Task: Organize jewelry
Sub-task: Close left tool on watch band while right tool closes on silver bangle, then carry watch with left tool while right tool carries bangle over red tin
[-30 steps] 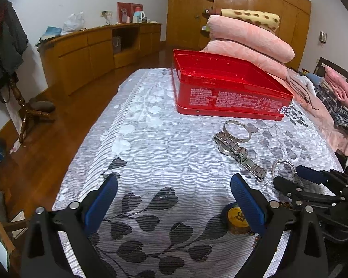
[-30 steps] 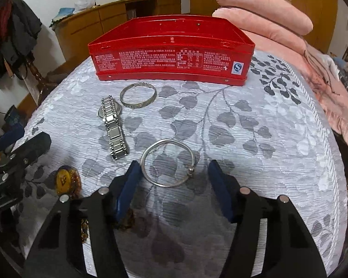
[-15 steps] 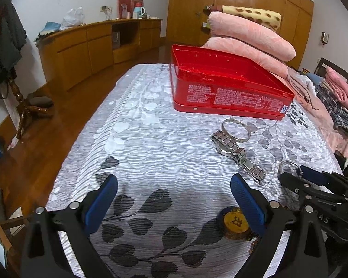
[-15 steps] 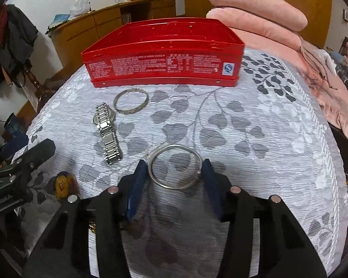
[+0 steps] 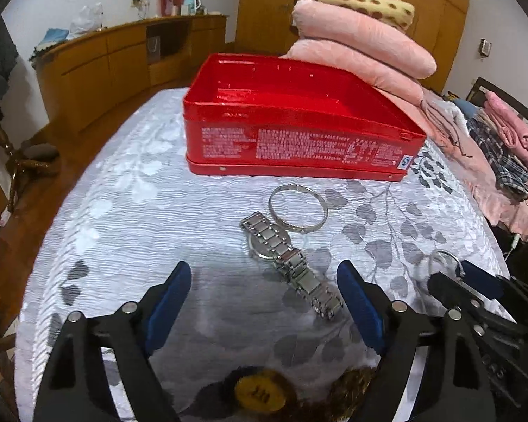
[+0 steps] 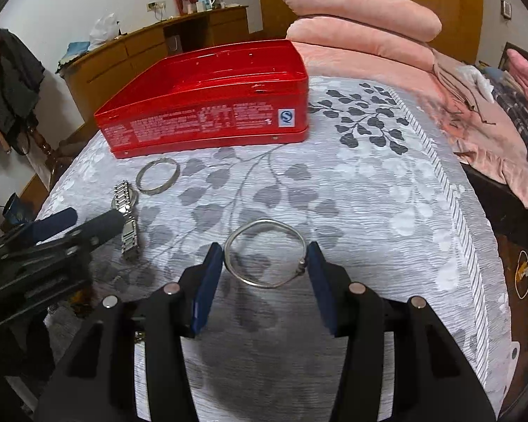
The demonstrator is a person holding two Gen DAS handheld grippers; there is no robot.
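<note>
A silver watch [image 5: 288,263] lies on the leaf-patterned bedspread [image 5: 140,211] between the fingers of my left gripper [image 5: 264,292], nearer the right pad. Those jaws are closing, and neither pad touches the watch. My right gripper [image 6: 264,274] is shut on a thin silver bangle [image 6: 264,223], squeezed between its blue pads. A patterned bangle [image 5: 297,207] rests just behind the watch, in front of the open red tin [image 5: 299,130]. In the right wrist view the left gripper [image 6: 93,218] hovers over the watch [image 6: 126,218]. In the left wrist view the right gripper [image 5: 454,274] is at the right.
A yellow disc pendant [image 5: 260,392] with brown beads lies under the left gripper's near end. Pink pillows [image 5: 362,45] are stacked behind the tin. Folded clothes [image 6: 510,105] lie to the right. A wooden cabinet [image 5: 105,59] and wood floor are on the left, past the bed edge.
My right gripper closed onto the thin bangle and has shifted right with it. My left gripper moved forward until its fingers flank the watch, and its jaws have narrowed.
</note>
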